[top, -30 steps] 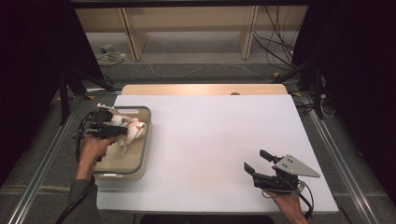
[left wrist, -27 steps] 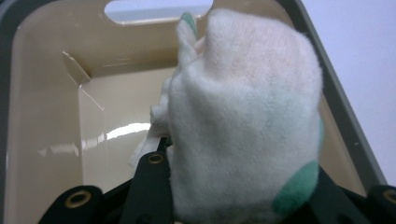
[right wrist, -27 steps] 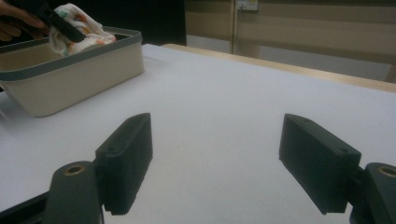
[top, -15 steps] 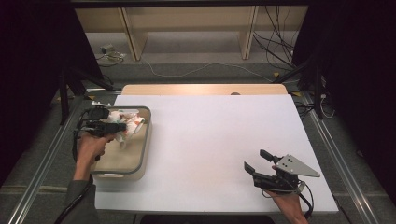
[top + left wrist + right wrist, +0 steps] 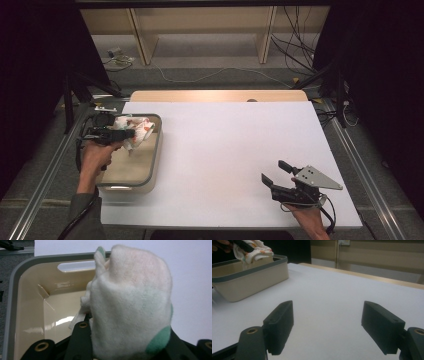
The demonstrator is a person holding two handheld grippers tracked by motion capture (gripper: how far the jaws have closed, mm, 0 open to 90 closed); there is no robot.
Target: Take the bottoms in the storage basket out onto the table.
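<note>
My left tool (image 5: 125, 134) is clamped on a bundle of white socks (image 5: 132, 305), holding it above the far end of the beige bin (image 5: 155, 150). My right tool (image 5: 276, 174) rests on the table (image 5: 225, 145), jaws apart.

the surface (image 5: 225, 145) is a white top with a light wooden strip (image 5: 215, 95) showing along its far edge. a beige tub (image 5: 154, 160) with a grey rim stands directly on it at the left edge, running from near the far left corner toward the near left corner. the remainder of the white top is plain and even.
</note>
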